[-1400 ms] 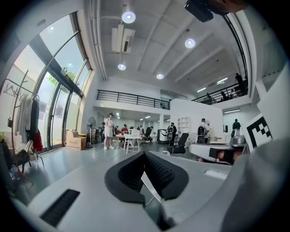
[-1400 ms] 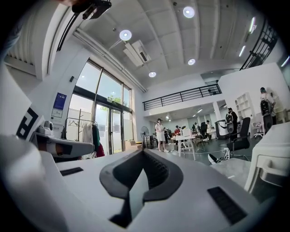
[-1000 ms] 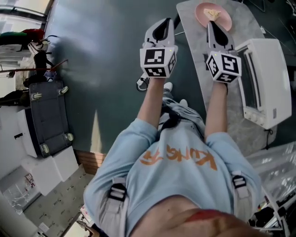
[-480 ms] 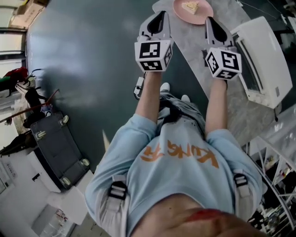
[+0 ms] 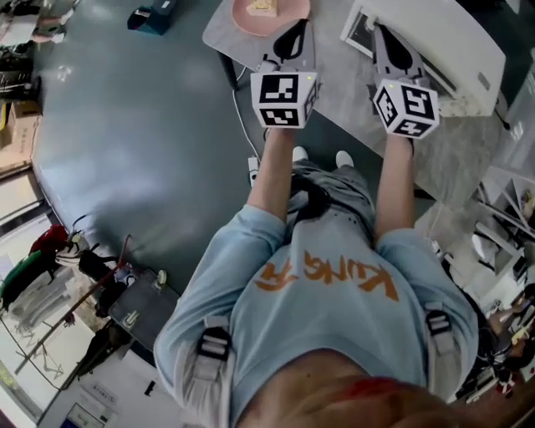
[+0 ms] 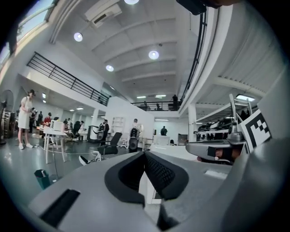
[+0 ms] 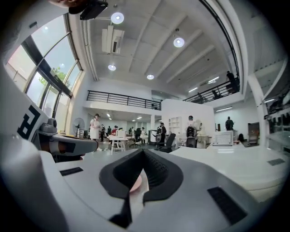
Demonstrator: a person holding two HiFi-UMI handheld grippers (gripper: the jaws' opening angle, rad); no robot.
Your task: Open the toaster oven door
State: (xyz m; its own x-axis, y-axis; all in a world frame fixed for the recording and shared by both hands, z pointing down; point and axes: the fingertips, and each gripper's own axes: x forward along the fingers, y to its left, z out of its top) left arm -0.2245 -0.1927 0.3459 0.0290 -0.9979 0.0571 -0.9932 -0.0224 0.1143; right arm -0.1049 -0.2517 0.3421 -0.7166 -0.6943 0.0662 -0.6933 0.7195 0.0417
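Since a second ago the person has turned toward the table (image 5: 334,92), so in the head view the toaster oven (image 5: 443,42) now lies at the top, just ahead of the right gripper (image 5: 386,33), instead of off to the right side. The left gripper (image 5: 294,29) reaches over the table toward the pink plate (image 5: 267,10). Both are held out level and side by side, probably to square up to the oven door (its handle is hard to make out).

The left gripper view shows its jaws pressed together with nothing between them.

The right gripper view shows its jaws likewise closed and empty, with a sliver of the plate below the tips. Whether they touch the oven cannot be told.
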